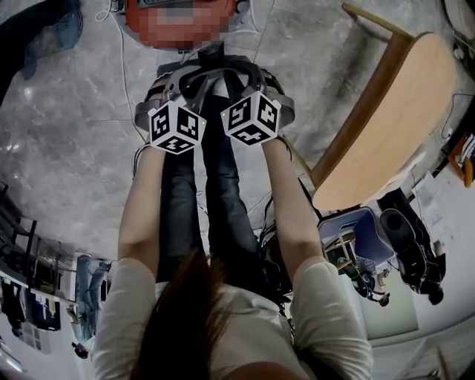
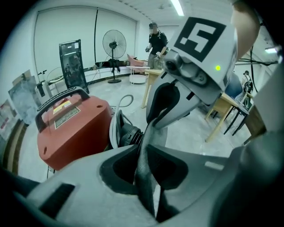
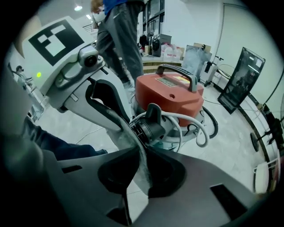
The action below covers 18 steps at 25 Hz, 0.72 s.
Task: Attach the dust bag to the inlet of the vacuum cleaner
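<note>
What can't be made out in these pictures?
Left gripper view: bag seen only as a strip pinched in the jaws, which hide the rest; it covers part of the inlet.
Right gripper view: same strip; whether it touches the inlet cannot be told.
Head view: cubes hide jaws and bag; a mosaic patch and the top edge cut off the vacuum.

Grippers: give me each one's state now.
Left gripper: shut on the bag.
Right gripper: shut on the bag too.
</note>
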Each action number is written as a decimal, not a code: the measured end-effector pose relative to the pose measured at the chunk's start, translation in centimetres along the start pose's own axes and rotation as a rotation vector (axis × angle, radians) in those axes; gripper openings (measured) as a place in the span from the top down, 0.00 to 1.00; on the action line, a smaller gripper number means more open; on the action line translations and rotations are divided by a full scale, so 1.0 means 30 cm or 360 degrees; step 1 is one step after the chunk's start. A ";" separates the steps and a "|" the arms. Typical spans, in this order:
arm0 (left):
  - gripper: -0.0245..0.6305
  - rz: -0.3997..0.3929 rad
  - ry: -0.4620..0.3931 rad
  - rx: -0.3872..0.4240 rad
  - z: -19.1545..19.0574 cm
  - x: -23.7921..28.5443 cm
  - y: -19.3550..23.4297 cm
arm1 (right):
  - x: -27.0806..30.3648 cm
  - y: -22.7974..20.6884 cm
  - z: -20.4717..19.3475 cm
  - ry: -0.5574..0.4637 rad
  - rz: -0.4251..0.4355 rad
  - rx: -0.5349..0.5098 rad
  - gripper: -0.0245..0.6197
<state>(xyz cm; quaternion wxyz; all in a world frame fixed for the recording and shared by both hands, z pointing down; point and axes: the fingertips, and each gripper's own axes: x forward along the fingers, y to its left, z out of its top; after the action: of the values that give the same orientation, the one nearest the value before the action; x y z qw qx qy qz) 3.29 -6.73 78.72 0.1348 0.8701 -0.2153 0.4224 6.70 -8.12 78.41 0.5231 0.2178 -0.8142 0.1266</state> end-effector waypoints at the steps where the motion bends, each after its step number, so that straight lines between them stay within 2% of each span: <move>1: 0.86 -0.0010 0.0008 0.0025 0.004 0.004 0.003 | -0.002 -0.002 -0.003 -0.0024 -0.0005 0.0064 0.88; 5: 0.85 -0.0091 0.0041 0.0153 0.028 0.028 0.007 | -0.004 -0.018 -0.026 -0.0059 -0.0006 0.0340 0.87; 8: 0.84 -0.0138 0.0050 0.0178 0.028 0.036 0.008 | 0.007 -0.019 -0.033 -0.0035 -0.0009 0.0345 0.86; 11: 0.84 -0.0103 0.0022 0.0091 0.025 0.038 0.011 | 0.012 -0.023 -0.032 -0.0024 -0.0027 0.0299 0.86; 15: 0.85 0.0033 -0.0036 -0.0089 0.016 0.016 0.018 | 0.019 -0.026 -0.004 0.0009 -0.0018 0.0195 0.86; 18: 0.85 0.0096 -0.0063 -0.0165 0.012 0.009 0.016 | 0.023 -0.028 0.006 0.0033 -0.0011 0.0114 0.86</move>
<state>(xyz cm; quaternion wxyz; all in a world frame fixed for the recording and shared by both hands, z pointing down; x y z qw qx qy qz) 3.45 -7.36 78.75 0.1627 0.8633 -0.2657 0.3971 6.71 -9.08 78.93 0.5239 0.2377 -0.8029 0.1560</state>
